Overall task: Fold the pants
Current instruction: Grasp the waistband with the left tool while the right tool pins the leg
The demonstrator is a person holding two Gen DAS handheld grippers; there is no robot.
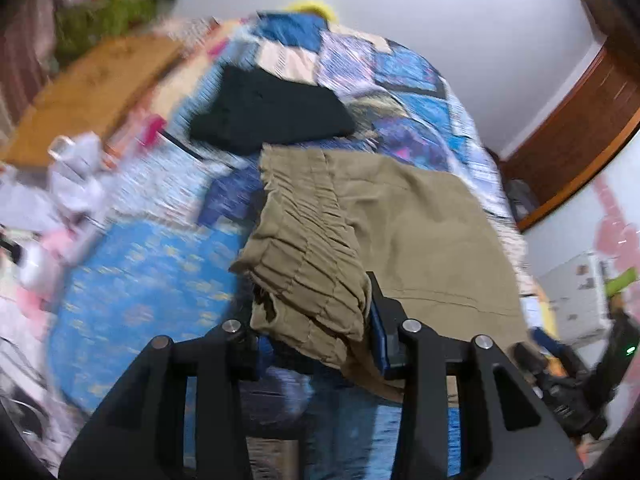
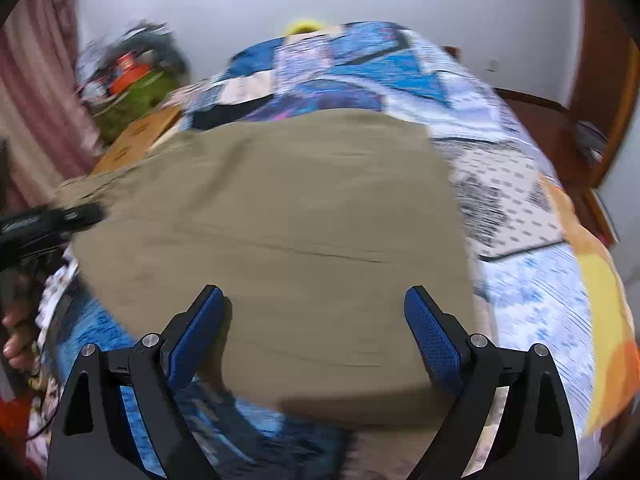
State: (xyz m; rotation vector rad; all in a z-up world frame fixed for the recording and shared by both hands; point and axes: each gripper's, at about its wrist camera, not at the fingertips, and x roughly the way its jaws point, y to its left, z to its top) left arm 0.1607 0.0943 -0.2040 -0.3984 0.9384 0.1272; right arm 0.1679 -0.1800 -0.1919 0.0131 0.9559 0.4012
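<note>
The khaki pants [image 1: 420,232] lie spread across a blue patchwork quilt [image 1: 152,264] on the bed. Their gathered waistband [image 1: 304,272] is bunched up and lifted, draped between the jaws of my left gripper [image 1: 316,320], which is shut on it. Only the right blue pad [image 1: 378,332] shows; the other finger is hidden under cloth. In the right wrist view the pants [image 2: 280,220] fill the middle. My right gripper [image 2: 316,320] hovers open over their near edge, with both blue pads apart and nothing pinched. The left gripper's body [image 2: 48,224] shows at the pants' left edge.
A folded black garment [image 1: 272,116] lies on the quilt beyond the waistband. A cardboard box [image 1: 92,92] and piled clutter [image 1: 72,184] sit to the left. Dark wooden furniture [image 1: 580,128] stands on the right. A person's hand [image 2: 16,340] shows at the left edge.
</note>
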